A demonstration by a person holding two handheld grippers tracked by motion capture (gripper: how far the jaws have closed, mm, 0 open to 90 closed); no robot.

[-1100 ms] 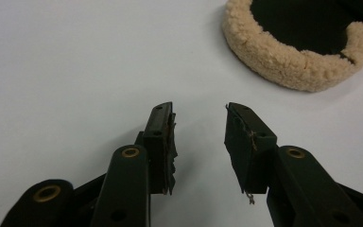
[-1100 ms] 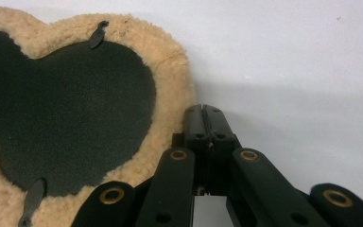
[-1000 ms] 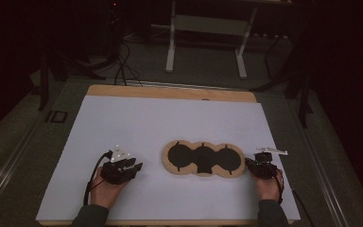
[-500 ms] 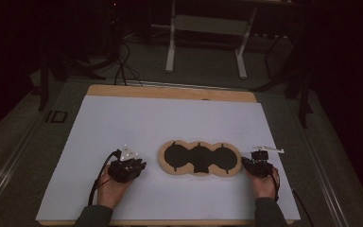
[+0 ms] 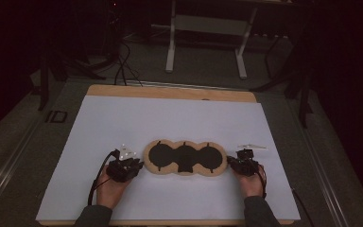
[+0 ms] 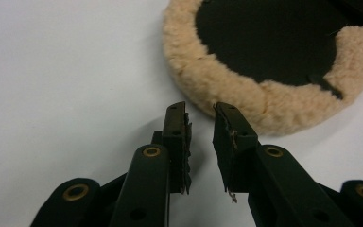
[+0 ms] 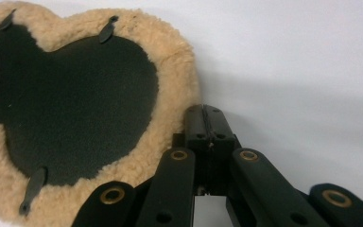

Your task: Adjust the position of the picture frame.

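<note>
A flat pad [image 5: 185,158] shaped like three joined circles lies near the front of the surface [image 5: 170,118], long side running left to right. Its rim is tan, curly fleece, thick and woolly; its middle is smooth black material with small black tabs reaching onto the fleece at the notches. The surface under it is a plain white sheet, matte and even, laid over a wooden board whose pale edge shows along the far side.

The left gripper [image 5: 137,165] lies low at the pad's left end, held by the left hand [image 5: 111,187] coming in from the near edge. Its jaws have just been closing and now stand slightly apart with a narrow gap, nothing between them; in the left gripper view the tips of the left gripper [image 6: 201,111] sit just short of the fleece rim of the pad [image 6: 264,52], not touching.

The right gripper [image 5: 230,163] is at the pad's right end, with the right hand [image 5: 250,182] behind it. Its jaws are pressed together with nothing in them; in the right gripper view the right gripper [image 7: 207,111] lies just beside the fleece edge of the pad [image 7: 75,99].

The white sheet stretches open beyond the pad to the far edge and out to both sides. A cable trails from each gripper toward the near edge.
</note>
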